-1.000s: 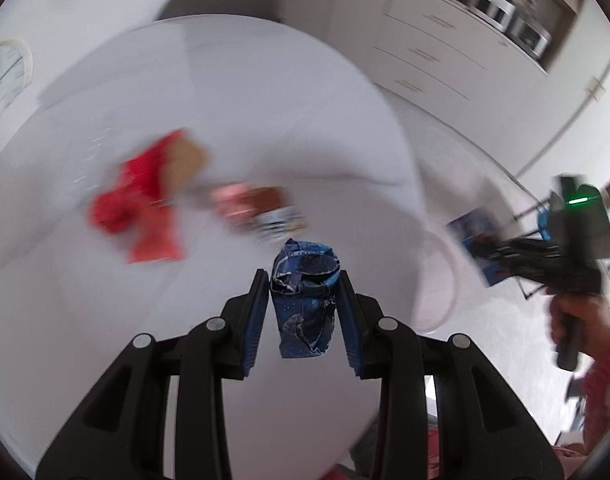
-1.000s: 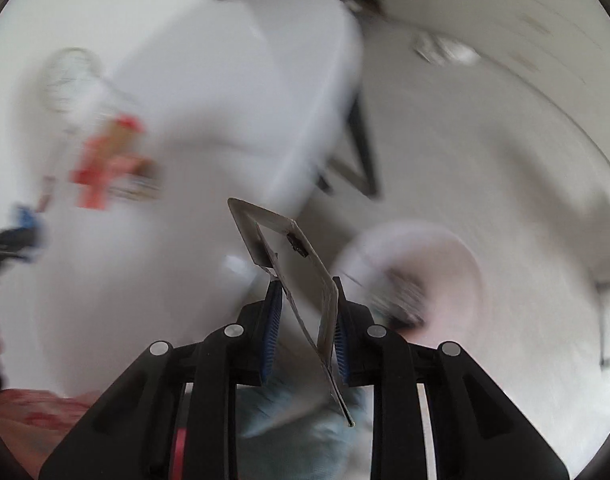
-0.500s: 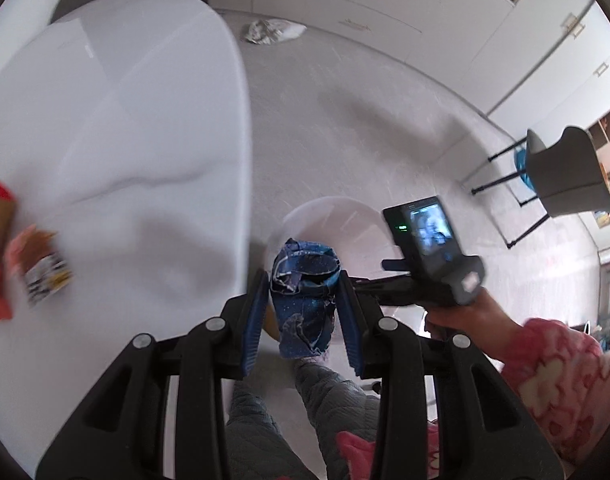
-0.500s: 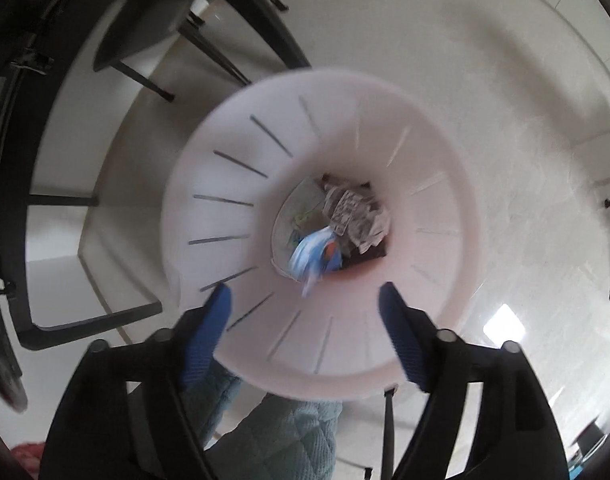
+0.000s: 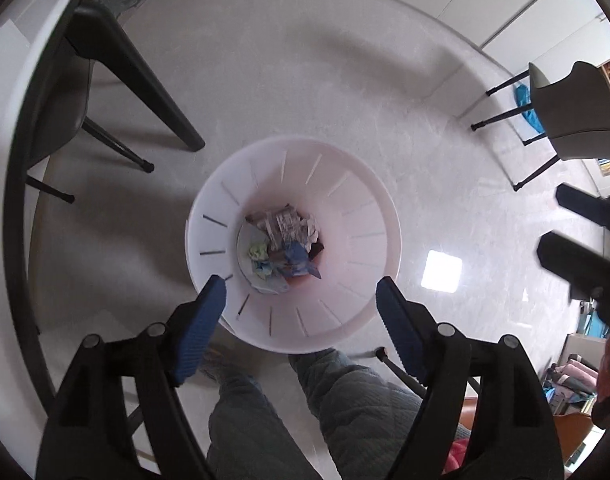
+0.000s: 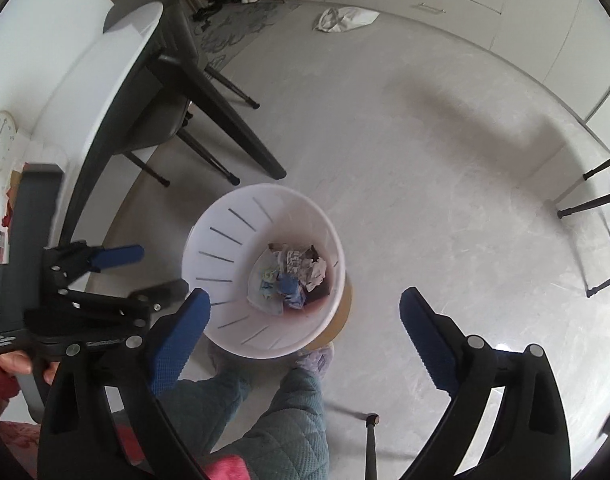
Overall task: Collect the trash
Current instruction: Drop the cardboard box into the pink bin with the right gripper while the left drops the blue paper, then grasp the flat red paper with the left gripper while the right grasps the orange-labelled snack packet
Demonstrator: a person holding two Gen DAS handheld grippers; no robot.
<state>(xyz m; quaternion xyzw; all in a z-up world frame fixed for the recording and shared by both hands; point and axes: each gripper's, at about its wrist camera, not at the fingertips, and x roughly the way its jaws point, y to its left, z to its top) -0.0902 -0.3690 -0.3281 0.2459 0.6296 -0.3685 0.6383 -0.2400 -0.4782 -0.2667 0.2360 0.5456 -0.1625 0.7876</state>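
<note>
Hanging straight over the white slotted wastebasket [image 5: 293, 244], left gripper [image 5: 301, 292] with blue pads spread and nothing between them — jaws just opened, released above the mouth so a drop lands inside. Already lying at the bottom: crumpled printed paper [image 5: 285, 224], a blue wrapper [image 5: 297, 258] and a pale green scrap [image 5: 259, 252], so collected trash sits in the bin, not on the floor around it. Tilted in from the side, right gripper [image 6: 305, 312], jaws likewise just widened and empty, set off past the rim rather than over the centre. Seen from the right wrist, the left gripper held beside the basket's near-left rim, close to it. Standing just behind the basket, quilted teal trouser legs [image 5: 345, 400], slippers near its base. Tight on the left: black table leg [image 5: 145, 80] and a chair's thin legs near the basket wall, white tabletop edge [image 6: 105, 72] overhead. Open grey floor [image 5: 345, 80] ahead and to the right — easiest room for lifting away, judged from these views.
</note>
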